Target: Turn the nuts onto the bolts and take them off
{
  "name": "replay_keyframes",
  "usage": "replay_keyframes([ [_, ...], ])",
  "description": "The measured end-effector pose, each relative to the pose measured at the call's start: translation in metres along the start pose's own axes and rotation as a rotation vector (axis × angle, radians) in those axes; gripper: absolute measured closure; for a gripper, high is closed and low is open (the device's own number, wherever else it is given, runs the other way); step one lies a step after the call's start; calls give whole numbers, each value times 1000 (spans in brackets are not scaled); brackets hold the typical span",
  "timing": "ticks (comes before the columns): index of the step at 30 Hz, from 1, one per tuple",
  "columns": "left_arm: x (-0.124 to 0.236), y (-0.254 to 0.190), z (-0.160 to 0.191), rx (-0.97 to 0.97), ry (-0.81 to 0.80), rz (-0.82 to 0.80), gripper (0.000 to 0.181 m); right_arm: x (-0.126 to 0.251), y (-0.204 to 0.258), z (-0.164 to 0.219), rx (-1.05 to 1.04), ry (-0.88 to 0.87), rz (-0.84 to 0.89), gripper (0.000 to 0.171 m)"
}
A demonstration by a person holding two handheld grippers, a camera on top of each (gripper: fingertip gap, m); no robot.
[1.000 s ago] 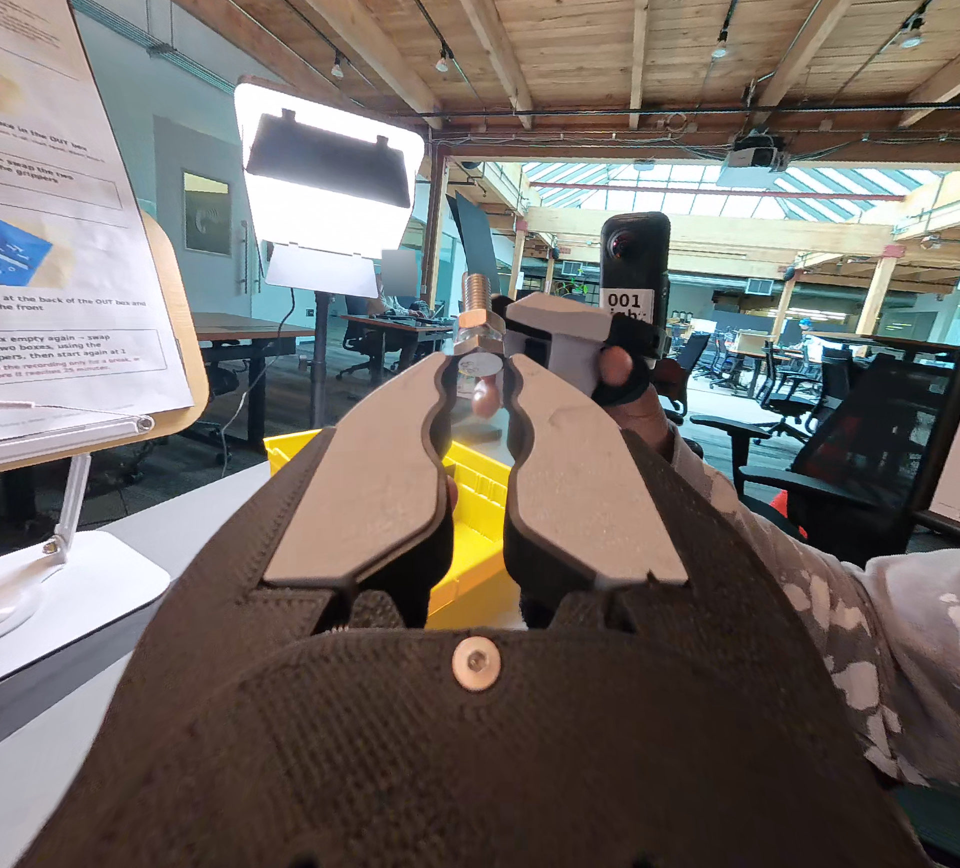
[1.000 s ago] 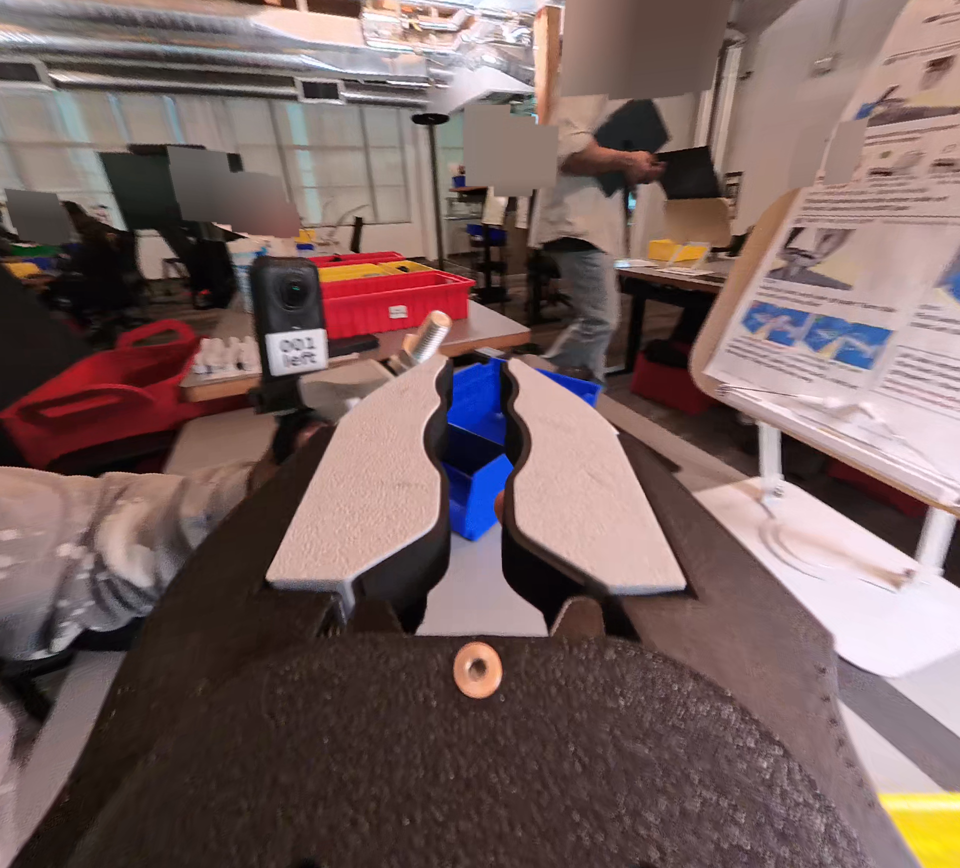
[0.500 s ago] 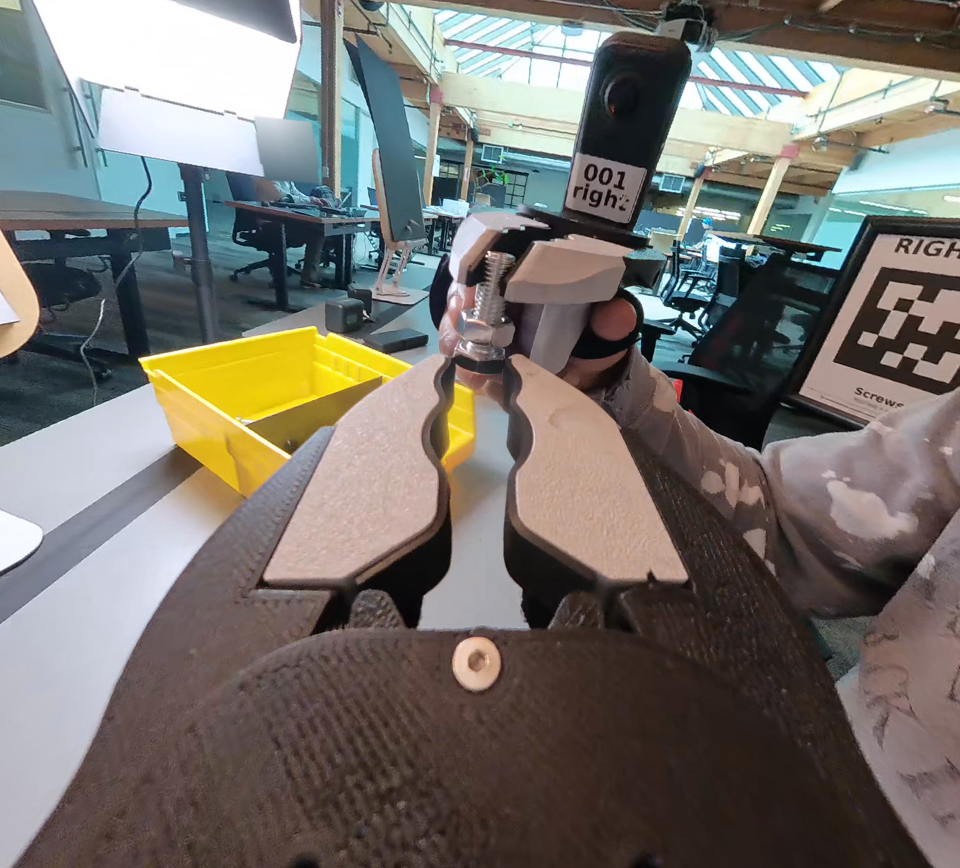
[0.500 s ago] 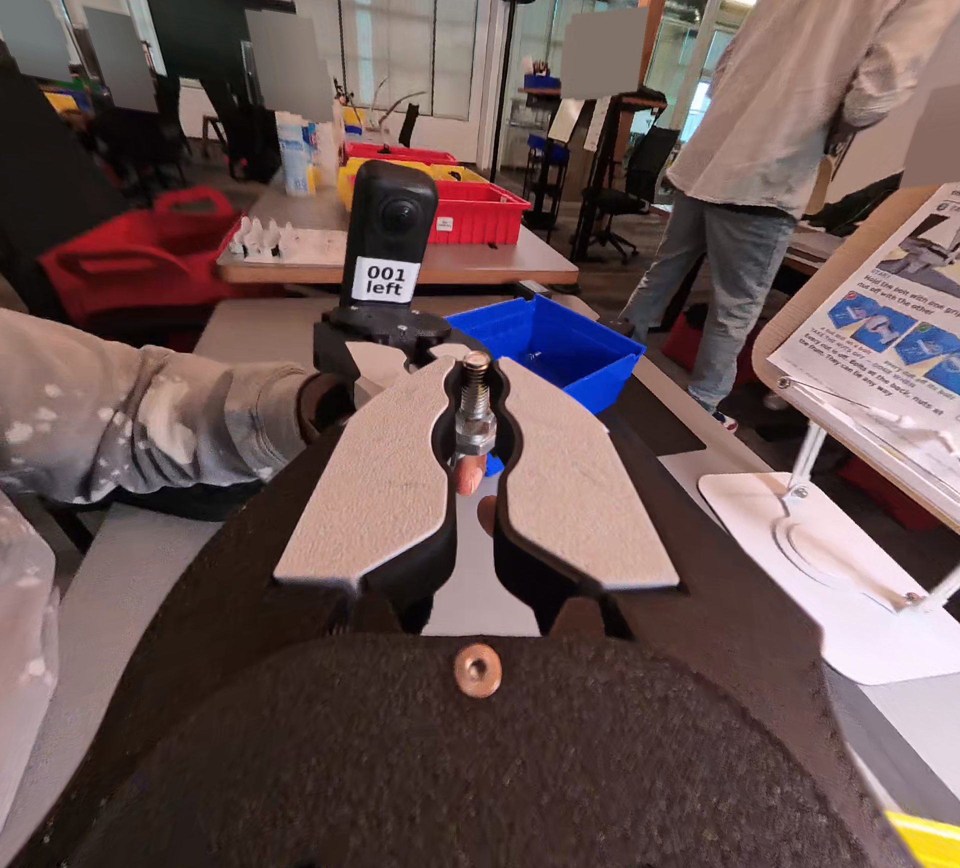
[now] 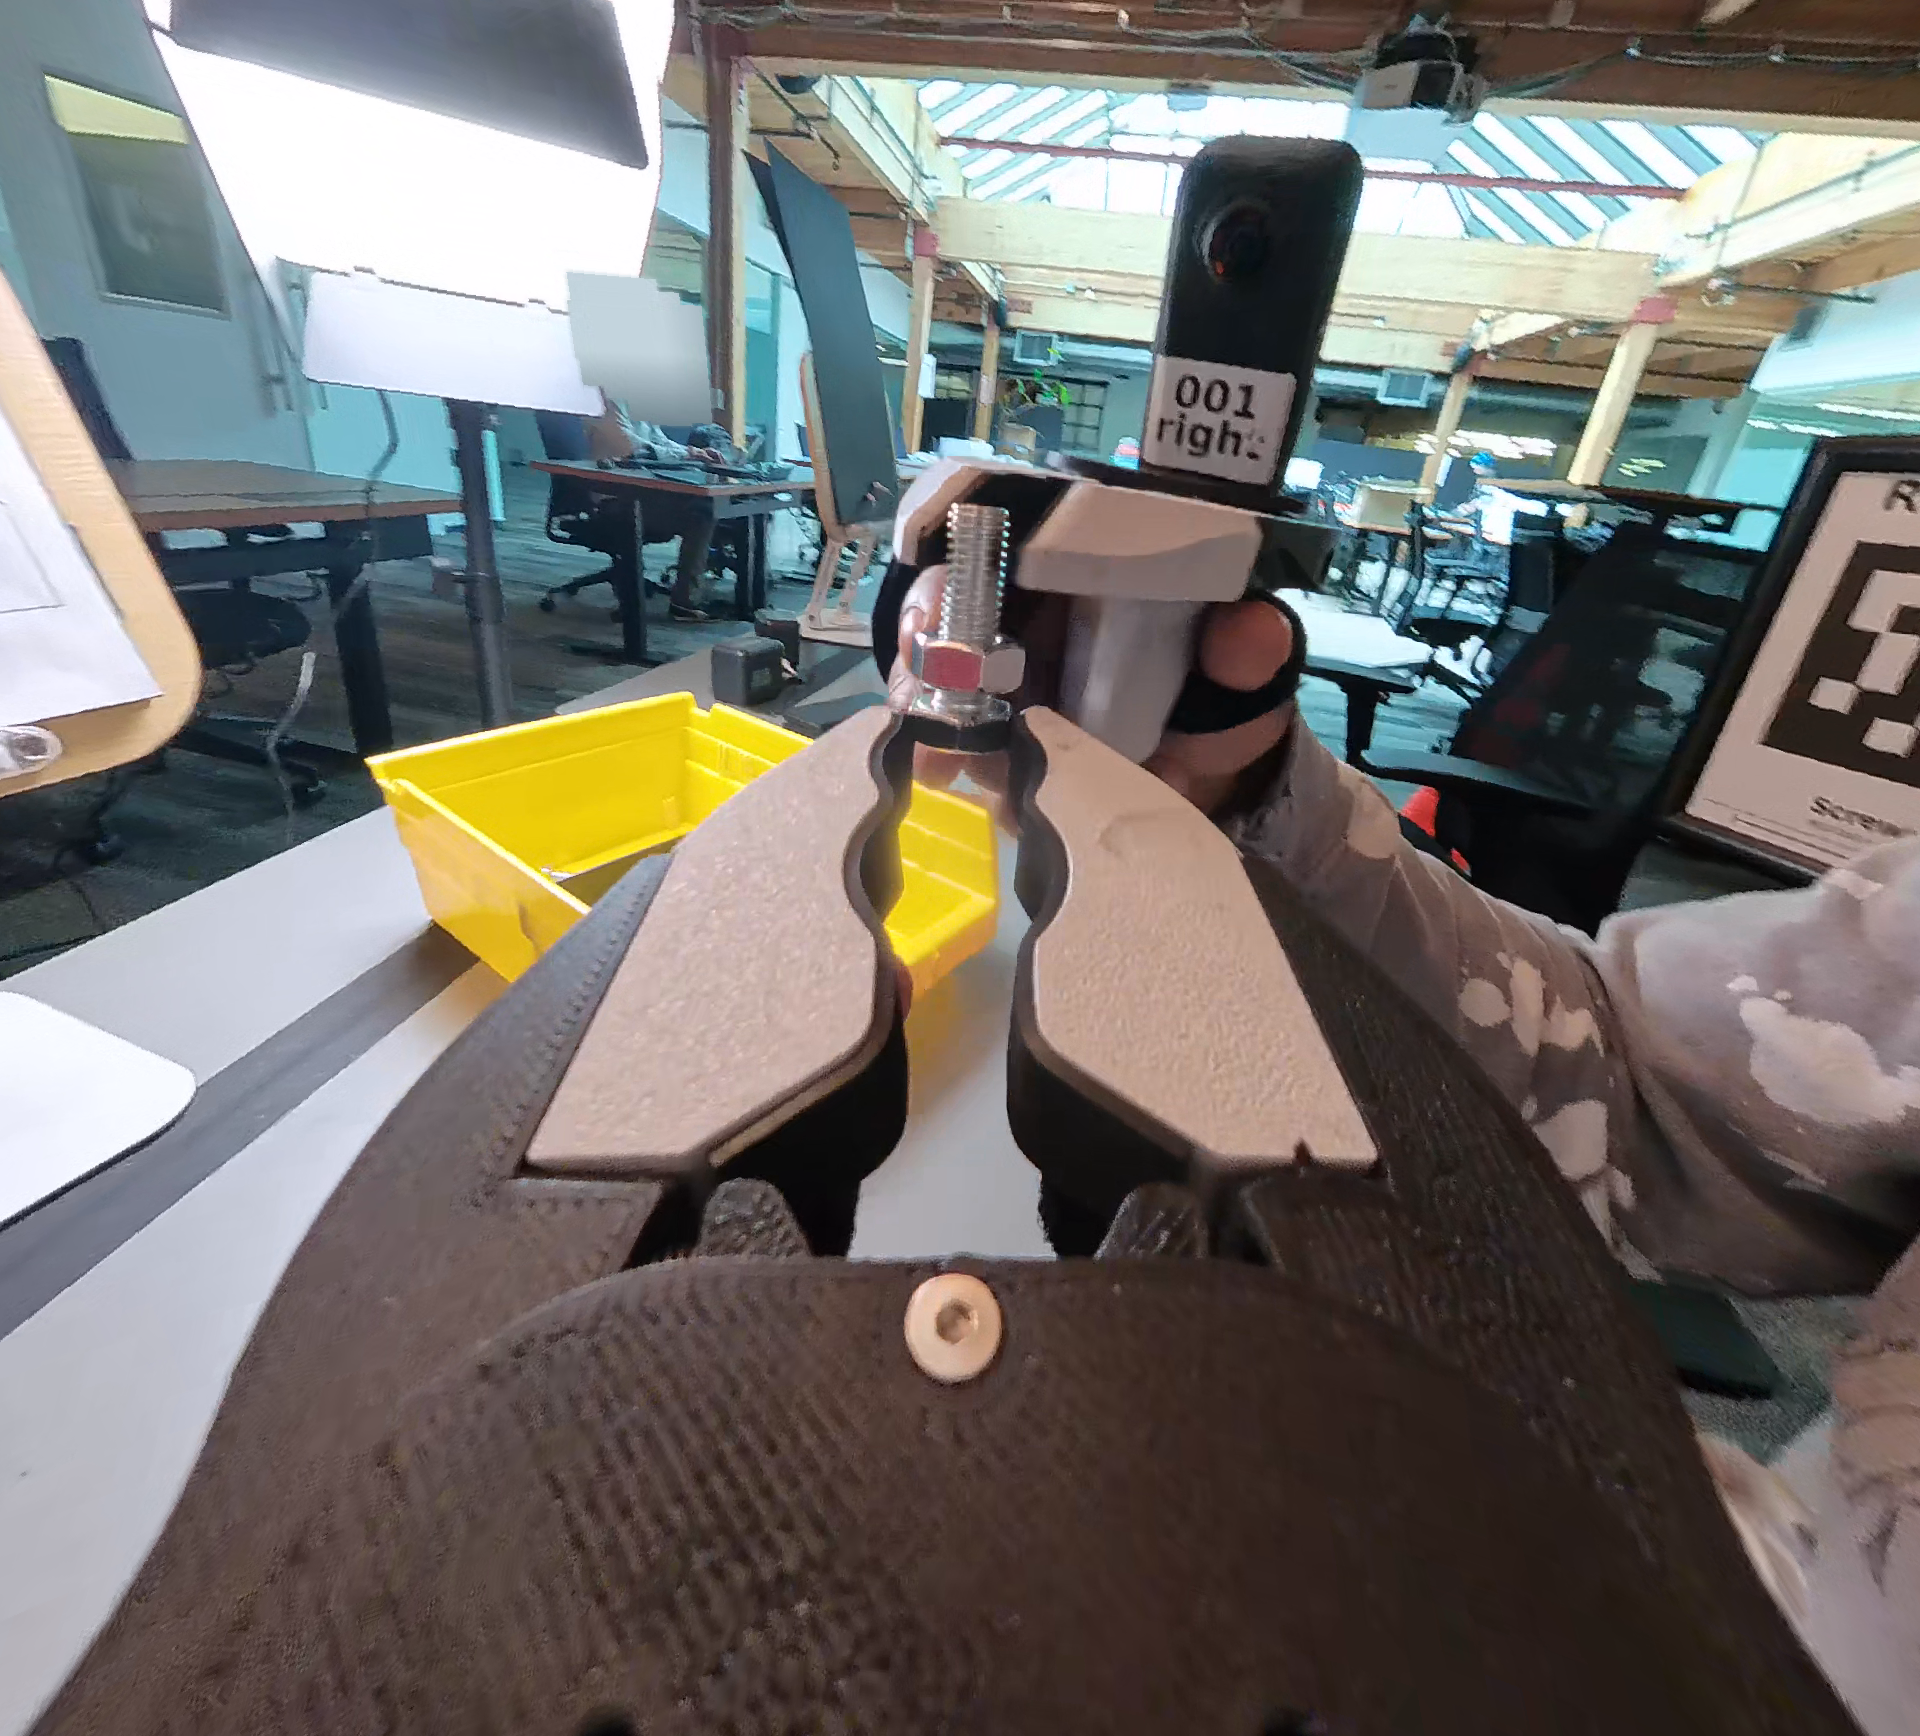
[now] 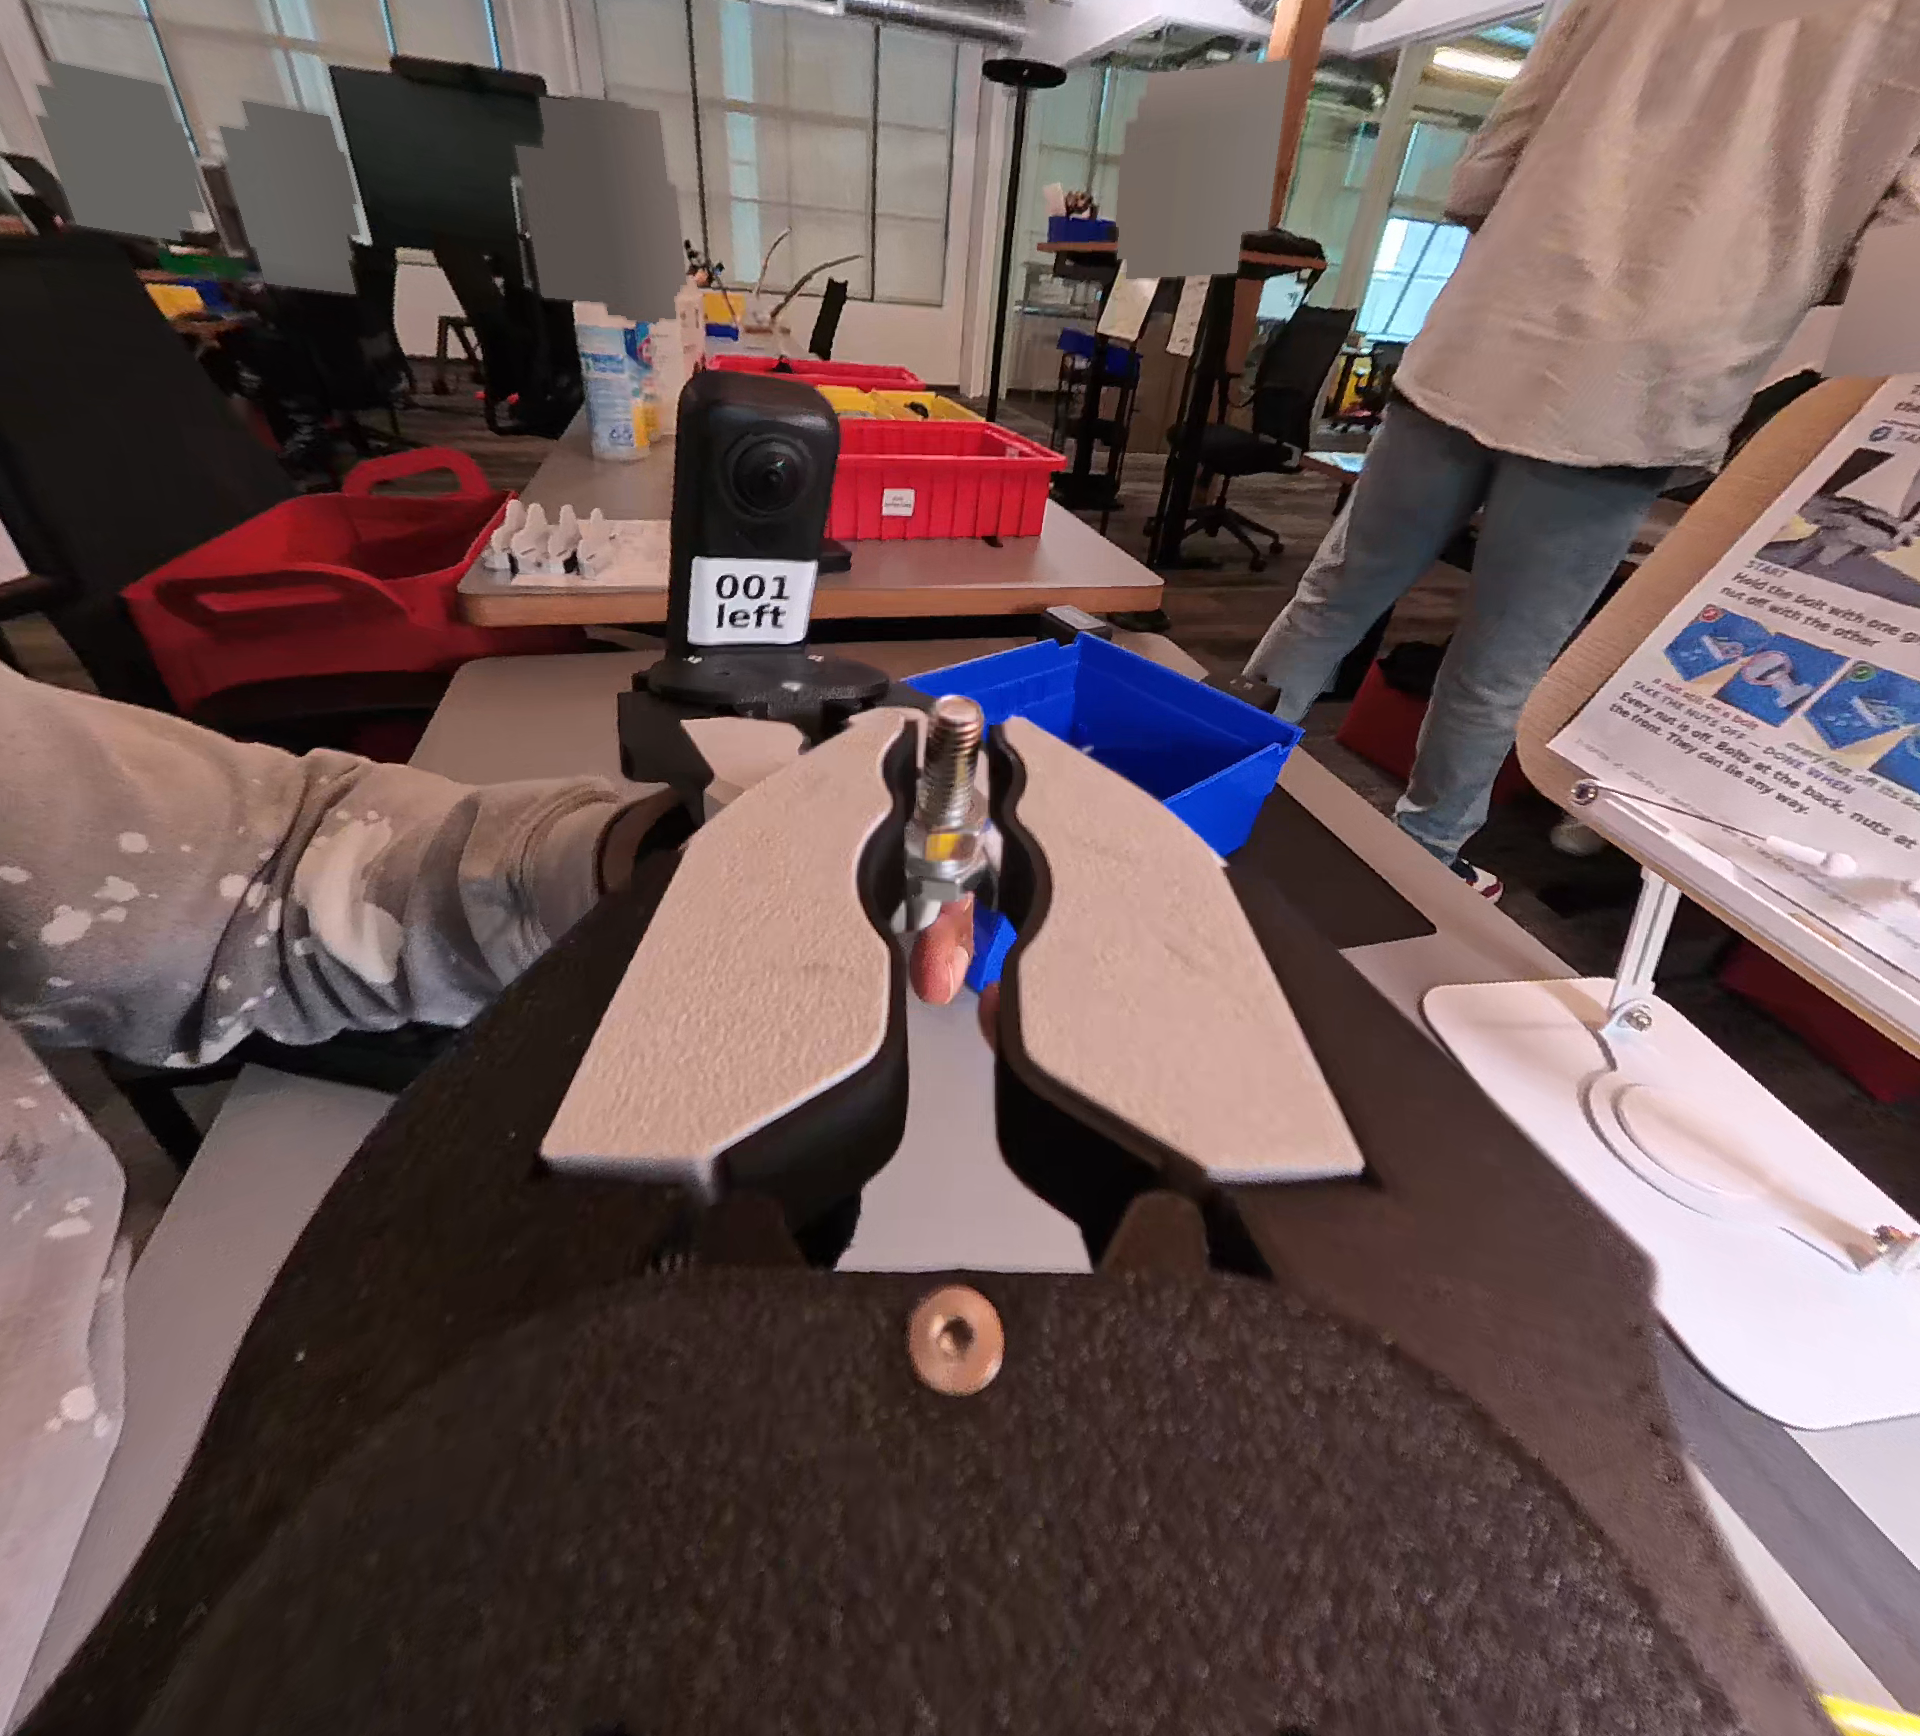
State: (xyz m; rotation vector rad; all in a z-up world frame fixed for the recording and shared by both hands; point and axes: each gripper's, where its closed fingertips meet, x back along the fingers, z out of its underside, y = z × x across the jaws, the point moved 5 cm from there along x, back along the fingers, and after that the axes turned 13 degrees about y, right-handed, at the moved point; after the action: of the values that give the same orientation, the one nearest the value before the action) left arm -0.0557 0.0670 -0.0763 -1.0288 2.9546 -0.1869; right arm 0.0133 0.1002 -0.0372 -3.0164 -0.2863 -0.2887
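Observation:
A silver bolt (image 5: 977, 574) stands upright with a silver nut (image 5: 961, 668) low on its thread. My left gripper (image 5: 958, 736) is shut on the bolt's head, holding it above the grey table (image 5: 208, 1063). My right gripper (image 6: 954, 730) faces the left one. Its fingers stand close on either side of the bolt (image 6: 951, 761), and the nut (image 6: 940, 845) shows in the hollow between them. I cannot tell whether they clamp it. The right gripper also shows in the left wrist view (image 5: 987, 523), behind the bolt's top. A person's fingertip (image 6: 940, 959) shows below the nut.
A yellow bin (image 5: 499, 813) sits on the table left of the left gripper. A blue bin (image 6: 1101, 720) sits beyond the right gripper. An instruction board on a white stand (image 6: 1662, 1167) is at the right. A person (image 6: 1558, 336) stands behind it. A framed marker sign (image 5: 1818, 678) is nearby. My two grippers' fingertips are within a few centimetres of each other.
A second ago the right gripper was empty, with the bolt off to its left. It has come around the bolt and its fingers have narrowed. The left gripper has tilted down, still holding the bolt.

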Motion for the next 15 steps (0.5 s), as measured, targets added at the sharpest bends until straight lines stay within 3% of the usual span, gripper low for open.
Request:
replay_keyframes([
  [3,6,6,-4,7,-41,-62,163,-2,-3,-1,-37,-9,11,143],
  [7,11,6,-8,-7,-74,-105,163,-11,-8,5,-33,27,81,137],
  [8,13,7,-10,-10,-90,-108,163,-10,-9,4,-40,15,83,138],
  [10,18,7,-14,1,-116,-79,164,3,-25,3,-83,-28,190,168],
  [11,20,7,-16,-3,-116,-82,164,11,-33,3,-91,-52,238,171],
  [15,20,8,-16,-3,-111,-92,163,15,-27,-1,-69,-64,208,159],
])
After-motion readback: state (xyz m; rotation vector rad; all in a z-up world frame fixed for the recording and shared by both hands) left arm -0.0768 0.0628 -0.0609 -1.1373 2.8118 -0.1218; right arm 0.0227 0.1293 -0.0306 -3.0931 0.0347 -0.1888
